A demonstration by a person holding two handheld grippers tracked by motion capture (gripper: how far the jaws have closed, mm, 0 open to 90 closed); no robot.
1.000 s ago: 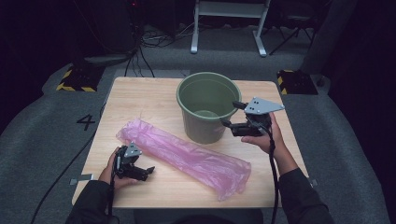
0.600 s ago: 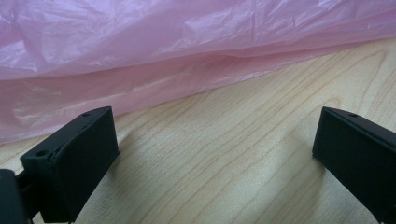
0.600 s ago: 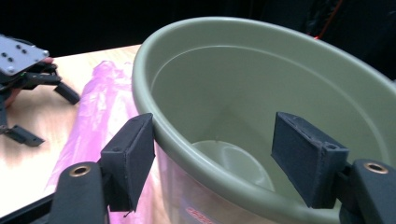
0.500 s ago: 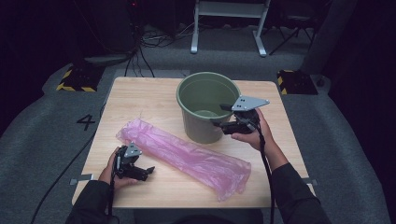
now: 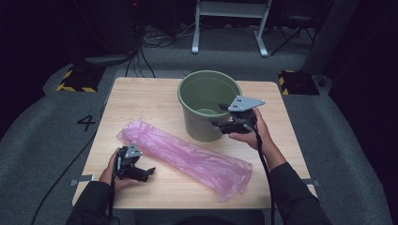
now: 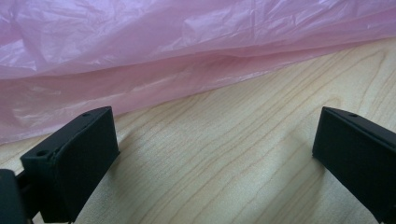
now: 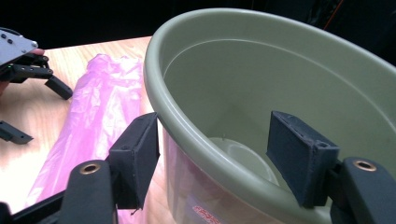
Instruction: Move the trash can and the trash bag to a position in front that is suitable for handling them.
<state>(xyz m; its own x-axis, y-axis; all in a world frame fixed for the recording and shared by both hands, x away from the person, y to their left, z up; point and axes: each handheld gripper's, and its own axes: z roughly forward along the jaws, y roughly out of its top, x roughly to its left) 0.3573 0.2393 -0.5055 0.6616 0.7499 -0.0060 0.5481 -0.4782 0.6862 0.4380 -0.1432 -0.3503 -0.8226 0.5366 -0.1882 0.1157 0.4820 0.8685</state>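
Observation:
A green bucket (image 5: 206,101) stands upright on the wooden table (image 5: 141,98), right of centre. A long pink plastic bag (image 5: 187,157) lies flat in front of it, running from the left toward the front right. My right gripper (image 5: 221,123) is open at the bucket's near right side. In the right gripper view its jaws straddle the bucket's rim (image 7: 205,154), one outside the wall and one inside. My left gripper (image 5: 146,171) rests open on the wood near the front left. The bag's edge (image 6: 187,46) lies just beyond its jaws, with bare wood between them.
The table's front edge runs close behind both hands. Grey floor surrounds the table, with a painted 4 (image 5: 87,123), black cables (image 5: 141,56), two yellow-and-black striped blocks (image 5: 75,79) and a white metal stand (image 5: 230,28) behind.
My right gripper has moved left toward the bucket, and its jaws now stand on either side of the rim. The left gripper and the bag have not moved.

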